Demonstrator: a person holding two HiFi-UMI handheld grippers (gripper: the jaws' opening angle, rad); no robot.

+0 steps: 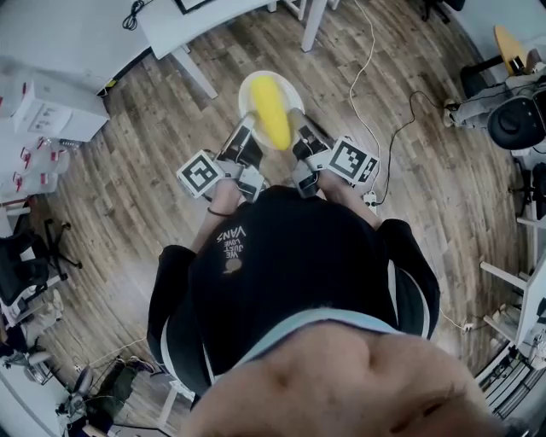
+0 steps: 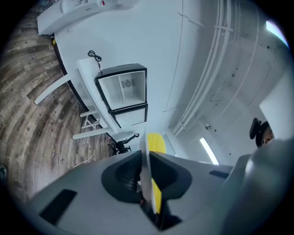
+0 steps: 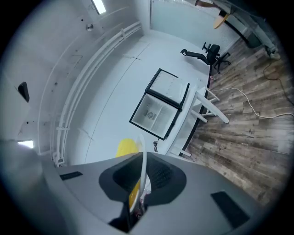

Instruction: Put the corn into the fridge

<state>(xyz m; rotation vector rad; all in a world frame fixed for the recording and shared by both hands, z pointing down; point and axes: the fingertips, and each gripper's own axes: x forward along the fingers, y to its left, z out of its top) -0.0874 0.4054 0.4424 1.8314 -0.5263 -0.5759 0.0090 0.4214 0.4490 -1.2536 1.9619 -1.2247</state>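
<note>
Corn (image 1: 271,111) lies on a white plate (image 1: 246,89), held at its rim.
Left tool (image 1: 245,136) pinches the rim at 7 o'clock, right tool (image 1: 298,128) at 5; the fridge (image 2: 123,89) stands well apart on a counter (image 2: 89,80).

Corn (image 1: 271,111): bright yellow, plain. Plate (image 1: 246,94): white, no pattern.

Left tongs (image 2: 145,160) and right tongs (image 3: 141,163): pale grey shells with black pads inside. Marker cubes (image 1: 205,173): white faces carrying black square code patterns.

Floor (image 1: 119,205): wood planks, grey-brown with streaked grain. Cable (image 1: 368,60) on it: white.

Tabletop (image 1: 200,21) and its legs: white. Wall (image 2: 183,55): white.

Fridge (image 2: 123,89): black frame. The interior looks whitish, though the wide-angle glare makes that hard to be sure of.

Shirt (image 1: 299,256) on the person: black with small pale lettering.
</note>
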